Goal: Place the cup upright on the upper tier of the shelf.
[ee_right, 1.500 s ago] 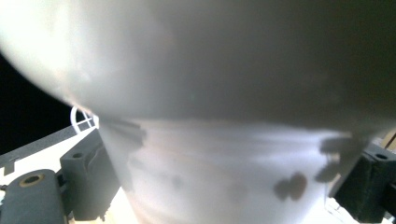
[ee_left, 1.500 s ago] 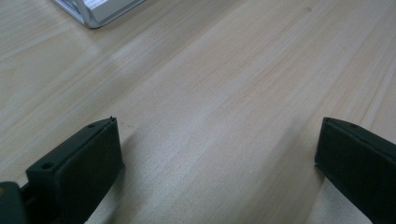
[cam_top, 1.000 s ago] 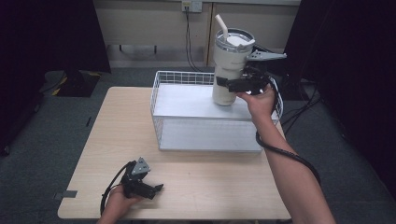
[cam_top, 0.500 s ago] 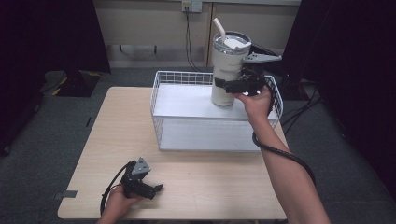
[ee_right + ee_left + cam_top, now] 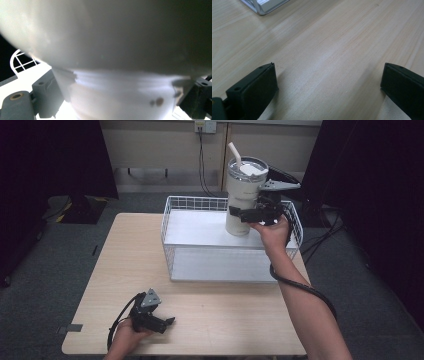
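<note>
Tumbler (image 5: 245,195) upright, long axis vertical, pinched low in my right gripper (image 5: 243,214) over the wire basket (image 5: 172,227). My left gripper (image 5: 162,322) spread, empty, well apart on the table (image 5: 125,250).

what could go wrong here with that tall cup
The right gripper clamps the tumbler low on its narrow base, so the tall, top-heavy body could tip or slip in the grasp. Its bottom hangs close to the wire basket; it might catch the rim or land tilted.
</note>
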`<control>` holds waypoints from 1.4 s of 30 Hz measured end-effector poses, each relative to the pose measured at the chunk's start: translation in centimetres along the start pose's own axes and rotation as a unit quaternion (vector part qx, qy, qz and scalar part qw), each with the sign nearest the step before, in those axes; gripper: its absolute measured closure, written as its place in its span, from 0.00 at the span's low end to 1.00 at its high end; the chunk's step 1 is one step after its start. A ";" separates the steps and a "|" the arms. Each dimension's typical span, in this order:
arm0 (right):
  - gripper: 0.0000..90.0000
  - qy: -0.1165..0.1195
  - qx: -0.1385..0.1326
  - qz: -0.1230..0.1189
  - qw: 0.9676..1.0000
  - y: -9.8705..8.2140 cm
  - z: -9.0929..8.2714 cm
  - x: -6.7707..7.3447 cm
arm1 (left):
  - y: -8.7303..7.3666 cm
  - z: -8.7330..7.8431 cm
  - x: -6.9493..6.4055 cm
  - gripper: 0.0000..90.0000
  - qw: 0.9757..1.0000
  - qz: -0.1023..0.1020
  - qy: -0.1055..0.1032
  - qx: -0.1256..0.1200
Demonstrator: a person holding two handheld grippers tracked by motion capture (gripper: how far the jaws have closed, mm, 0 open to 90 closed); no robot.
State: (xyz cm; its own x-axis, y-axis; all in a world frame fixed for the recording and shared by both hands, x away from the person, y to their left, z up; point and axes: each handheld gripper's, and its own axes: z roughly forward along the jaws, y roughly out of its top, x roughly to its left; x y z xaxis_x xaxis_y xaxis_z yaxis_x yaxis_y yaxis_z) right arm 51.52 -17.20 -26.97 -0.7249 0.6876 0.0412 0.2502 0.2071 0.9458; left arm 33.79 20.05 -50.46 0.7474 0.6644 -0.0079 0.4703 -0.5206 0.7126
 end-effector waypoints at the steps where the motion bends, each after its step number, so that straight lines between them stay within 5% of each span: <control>1: 0.11 0.000 -0.001 -0.003 1.000 -0.1 0.0 0.0 | 0.0 0.0 0.0 0.00 1.000 0.000 0.000 0.000; 20: 0.10 0.002 -0.005 -0.018 1.000 -1.0 -0.2 0.0 | 0.0 0.0 0.0 0.00 1.000 0.000 0.000 0.000; 28: 0.10 0.016 -0.003 0.007 1.000 -1.6 -0.5 -0.3 | 0.0 0.0 0.0 0.00 1.000 0.000 0.000 0.000; 42: 0.09 0.022 0.014 0.000 1.000 -2.7 -1.8 -0.4 | 0.0 0.0 0.0 0.00 1.000 0.000 0.001 -0.001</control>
State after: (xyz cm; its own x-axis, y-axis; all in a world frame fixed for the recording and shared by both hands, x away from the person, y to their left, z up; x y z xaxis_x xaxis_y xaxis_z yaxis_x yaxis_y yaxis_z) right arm 49.94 -19.26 -28.96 -0.7521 0.6566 0.0568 0.2688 0.2269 0.9361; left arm 33.78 20.04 -50.48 0.7461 0.6657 -0.0065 0.4697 -0.5194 0.7139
